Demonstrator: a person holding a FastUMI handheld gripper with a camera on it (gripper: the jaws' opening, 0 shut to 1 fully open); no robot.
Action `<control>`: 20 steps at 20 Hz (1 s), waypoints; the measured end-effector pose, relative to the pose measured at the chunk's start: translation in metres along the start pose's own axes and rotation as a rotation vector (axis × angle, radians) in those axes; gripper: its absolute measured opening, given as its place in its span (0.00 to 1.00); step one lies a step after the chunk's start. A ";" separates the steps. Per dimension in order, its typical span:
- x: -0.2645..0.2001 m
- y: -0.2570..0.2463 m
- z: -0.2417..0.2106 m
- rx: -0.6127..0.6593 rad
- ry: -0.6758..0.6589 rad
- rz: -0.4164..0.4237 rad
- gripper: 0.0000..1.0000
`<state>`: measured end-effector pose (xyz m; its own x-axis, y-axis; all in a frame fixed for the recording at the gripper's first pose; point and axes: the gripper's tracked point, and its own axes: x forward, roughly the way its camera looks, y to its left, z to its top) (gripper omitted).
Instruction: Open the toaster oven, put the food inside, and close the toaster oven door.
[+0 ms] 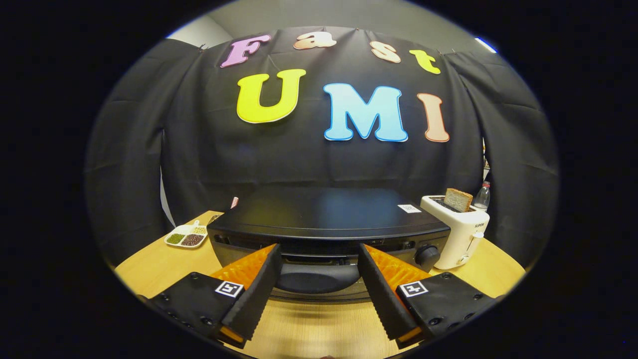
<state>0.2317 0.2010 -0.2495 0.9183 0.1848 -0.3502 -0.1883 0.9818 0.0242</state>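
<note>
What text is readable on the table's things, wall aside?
None can be read for sure.
Toaster: small print on its front, too small to read.
Oven: white sticker on top, blurred.
Bottle behind the toaster: label too small.
Tool, open before the oven door: square pattern markers, no words.

Claw [319, 271] fingers [256, 289] ridged, blocky mounts bearing square markers, screws.

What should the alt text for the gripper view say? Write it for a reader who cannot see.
The hand-held gripper hangs open just in front of a closed black toaster oven on a wooden table. A white toaster holding bread stands beside the oven.
</note>
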 end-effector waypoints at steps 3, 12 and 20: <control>-0.014 0.001 -0.009 0.002 0.001 -0.001 0.98; -0.054 0.004 -0.063 0.012 0.112 0.009 0.98; -0.074 0.006 -0.110 0.042 0.250 -0.006 0.96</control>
<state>0.1243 0.1884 -0.3261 0.8039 0.1673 -0.5708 -0.1637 0.9848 0.0581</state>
